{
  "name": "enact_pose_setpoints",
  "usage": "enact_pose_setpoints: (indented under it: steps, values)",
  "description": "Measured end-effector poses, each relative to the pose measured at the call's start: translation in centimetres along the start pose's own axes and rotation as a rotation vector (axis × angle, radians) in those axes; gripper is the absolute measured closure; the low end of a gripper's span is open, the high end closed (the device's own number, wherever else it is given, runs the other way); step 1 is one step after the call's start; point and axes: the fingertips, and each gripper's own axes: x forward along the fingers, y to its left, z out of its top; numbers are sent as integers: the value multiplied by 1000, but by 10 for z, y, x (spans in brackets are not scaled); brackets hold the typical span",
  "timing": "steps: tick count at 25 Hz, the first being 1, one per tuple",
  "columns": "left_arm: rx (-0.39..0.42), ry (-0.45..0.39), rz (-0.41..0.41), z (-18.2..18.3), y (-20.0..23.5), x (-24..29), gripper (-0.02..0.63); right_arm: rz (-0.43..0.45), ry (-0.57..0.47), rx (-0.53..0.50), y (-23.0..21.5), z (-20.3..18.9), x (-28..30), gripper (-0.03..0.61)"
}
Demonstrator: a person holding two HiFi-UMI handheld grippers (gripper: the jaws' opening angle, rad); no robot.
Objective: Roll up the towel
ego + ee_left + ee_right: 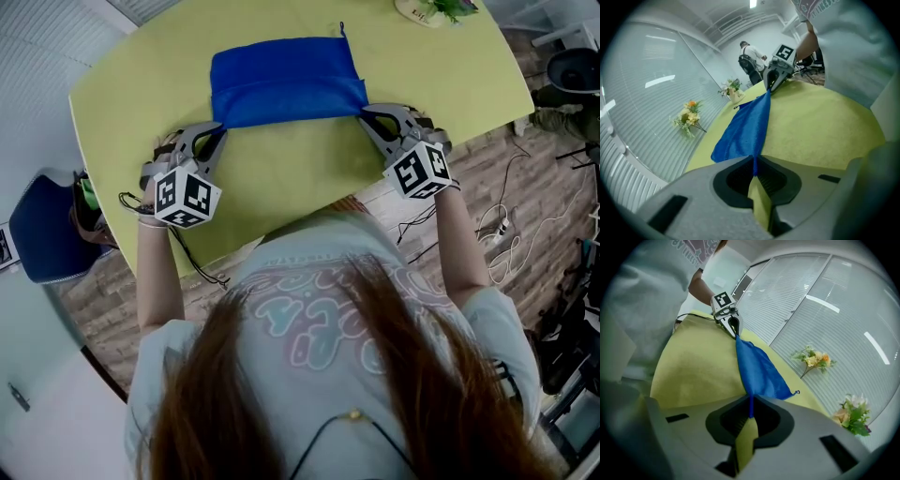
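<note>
A blue towel lies partly folded on the yellow-green table, its near edge lifted into a taut line between my two grippers. My left gripper is shut on the towel's near left corner, my right gripper on the near right corner. In the left gripper view the closed jaws pinch a thin blue edge, and the towel stretches off to the right gripper. The right gripper view shows the same: its jaws clamp the towel, which runs to the left gripper.
A small vase of flowers stands at the table's far edge. A blue chair is on the left, and cables lie on the wooden floor to the right. Flower sprays hang on the blinds. A person stands in the background.
</note>
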Motion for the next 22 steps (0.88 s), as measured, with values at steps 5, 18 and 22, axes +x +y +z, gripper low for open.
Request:
enact_pose_setpoints:
  steps: [5, 18, 22]
  values:
    - [-18, -11, 5, 0, -9, -12, 589, -2, 4, -21, 10, -1, -10, 554]
    - [-203, -17, -140, -1, -26, -32, 591, 129, -64, 232, 29, 4, -31, 555]
    - [-256, 8, -227, -3, -23, -31, 591, 248, -47, 368, 30, 0, -24, 554]
